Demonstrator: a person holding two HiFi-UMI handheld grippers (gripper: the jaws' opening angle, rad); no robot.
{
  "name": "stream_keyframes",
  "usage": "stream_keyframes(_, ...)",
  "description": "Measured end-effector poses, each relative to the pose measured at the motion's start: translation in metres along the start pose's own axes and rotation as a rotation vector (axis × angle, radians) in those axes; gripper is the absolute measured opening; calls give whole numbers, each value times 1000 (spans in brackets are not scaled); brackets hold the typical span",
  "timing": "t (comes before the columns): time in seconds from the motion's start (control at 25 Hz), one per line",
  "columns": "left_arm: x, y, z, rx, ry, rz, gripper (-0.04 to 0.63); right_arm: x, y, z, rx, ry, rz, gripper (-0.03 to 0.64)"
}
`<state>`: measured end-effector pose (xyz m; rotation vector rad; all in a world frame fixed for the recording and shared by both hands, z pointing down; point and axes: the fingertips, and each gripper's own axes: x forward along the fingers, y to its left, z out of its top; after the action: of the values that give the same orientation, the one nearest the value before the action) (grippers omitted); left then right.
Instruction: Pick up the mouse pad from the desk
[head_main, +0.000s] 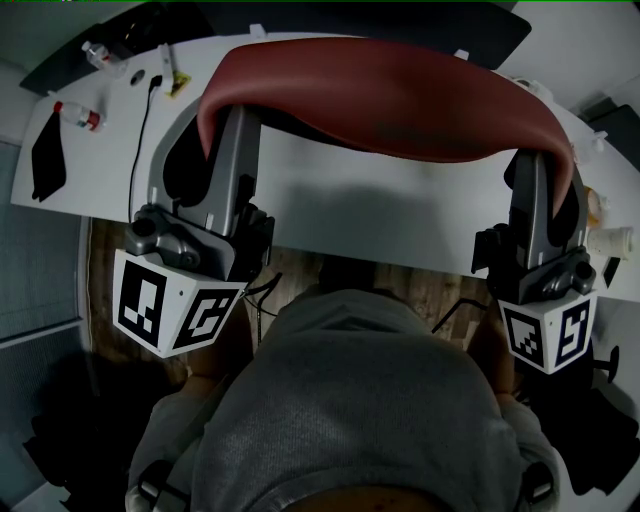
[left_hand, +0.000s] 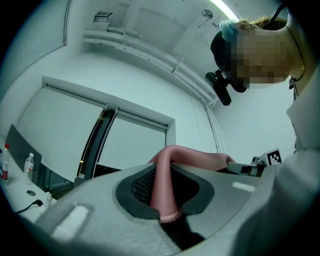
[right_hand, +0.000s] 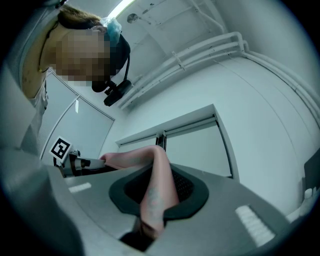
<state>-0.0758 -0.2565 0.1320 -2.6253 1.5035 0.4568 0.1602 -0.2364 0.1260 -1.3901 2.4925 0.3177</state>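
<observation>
My left claw and right claw each pinch one end of the soft, dark-red rubbery mouse pad. It looks light and bows limply above the white counter.

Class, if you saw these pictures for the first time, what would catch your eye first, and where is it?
The red mouse pad, held in a broad arch above the white desk. The left hand-held gripper pinches its left end, and the right hand-held gripper pinches its right end.
</observation>
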Motion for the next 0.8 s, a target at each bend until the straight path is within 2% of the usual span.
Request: stream_keyframes(0.8,-6,4,2,-2,4,-3,50,-1,8,3,-10,-5,-8,55)
